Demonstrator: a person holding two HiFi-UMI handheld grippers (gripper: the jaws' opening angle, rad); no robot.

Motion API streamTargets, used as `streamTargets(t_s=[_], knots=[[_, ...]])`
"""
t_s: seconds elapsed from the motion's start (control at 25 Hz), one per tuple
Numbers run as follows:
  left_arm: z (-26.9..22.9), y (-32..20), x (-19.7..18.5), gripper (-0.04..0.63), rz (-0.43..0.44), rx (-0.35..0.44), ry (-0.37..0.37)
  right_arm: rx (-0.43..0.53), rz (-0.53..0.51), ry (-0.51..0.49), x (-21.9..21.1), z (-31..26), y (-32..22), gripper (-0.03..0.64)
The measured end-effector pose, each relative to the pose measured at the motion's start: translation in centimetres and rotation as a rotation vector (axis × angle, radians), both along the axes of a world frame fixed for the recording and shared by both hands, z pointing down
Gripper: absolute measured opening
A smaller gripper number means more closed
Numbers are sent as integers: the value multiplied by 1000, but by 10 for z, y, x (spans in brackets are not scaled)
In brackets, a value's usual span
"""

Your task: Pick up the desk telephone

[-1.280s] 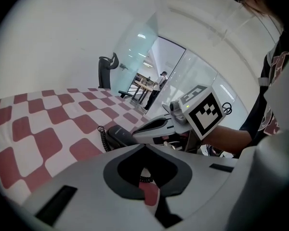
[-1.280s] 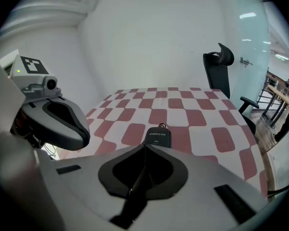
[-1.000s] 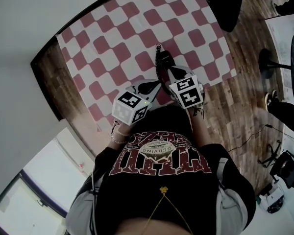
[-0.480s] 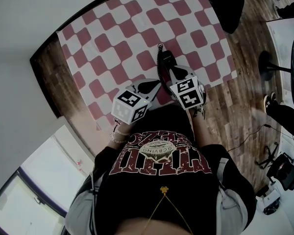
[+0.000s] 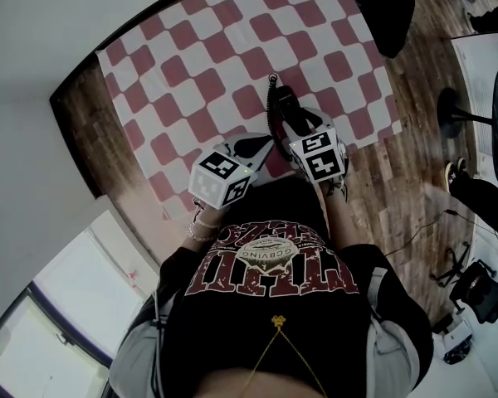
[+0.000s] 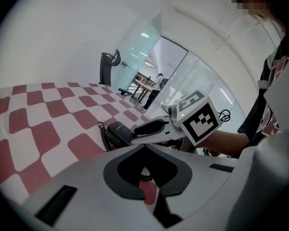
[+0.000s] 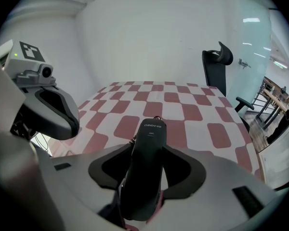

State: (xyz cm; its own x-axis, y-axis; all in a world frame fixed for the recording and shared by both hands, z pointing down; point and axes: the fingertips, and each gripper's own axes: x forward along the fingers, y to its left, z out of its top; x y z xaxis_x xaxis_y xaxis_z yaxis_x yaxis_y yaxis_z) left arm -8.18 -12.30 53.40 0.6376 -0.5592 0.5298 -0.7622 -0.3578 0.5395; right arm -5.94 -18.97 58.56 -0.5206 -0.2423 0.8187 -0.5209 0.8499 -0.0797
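The black telephone handset [image 5: 281,99] lies on the red-and-white checked cloth [image 5: 232,48], its coiled cord [image 5: 269,104] running along its left side. My right gripper [image 5: 292,123] stands over its near end. In the right gripper view the handset [image 7: 149,143] sits between the jaws of the right gripper [image 7: 148,150], which are opening; dark gaps show on both sides of it. My left gripper [image 5: 261,143] hovers just left of the handset, shut and holding nothing. In the left gripper view its tips [image 6: 144,150] meet, with the handset [image 6: 116,131] and cord [image 6: 103,136] ahead.
A black office chair [image 5: 383,7] stands at the table's far right corner. Wooden floor [image 5: 415,164] lies to the right, with a round stand base [image 5: 455,110] and cables. The table's dark edge [image 5: 75,123] runs along the left, next to a white wall.
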Motion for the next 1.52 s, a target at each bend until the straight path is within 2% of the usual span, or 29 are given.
streamTargets(t_s=[0.24, 0.4, 0.72, 1.16, 1.4, 1.52], knots=[[3, 2, 0, 9, 2, -7, 6, -10, 63, -34, -5, 0, -1, 246], [3, 3, 0, 9, 4, -9, 8, -3, 89, -2, -3, 7, -3, 290], [5, 4, -4, 9, -4, -11, 6, -42, 61, 52, -3, 31, -4, 291], [9, 4, -10, 9, -19, -22, 11, -77, 78, 77, -6, 48, -4, 291], [12, 3, -15, 9, -30, -30, 14, -116, 152, 93, -3, 59, -6, 291], [13, 3, -16, 9, -33, -33, 16, -107, 154, 123, -4, 61, -7, 291]])
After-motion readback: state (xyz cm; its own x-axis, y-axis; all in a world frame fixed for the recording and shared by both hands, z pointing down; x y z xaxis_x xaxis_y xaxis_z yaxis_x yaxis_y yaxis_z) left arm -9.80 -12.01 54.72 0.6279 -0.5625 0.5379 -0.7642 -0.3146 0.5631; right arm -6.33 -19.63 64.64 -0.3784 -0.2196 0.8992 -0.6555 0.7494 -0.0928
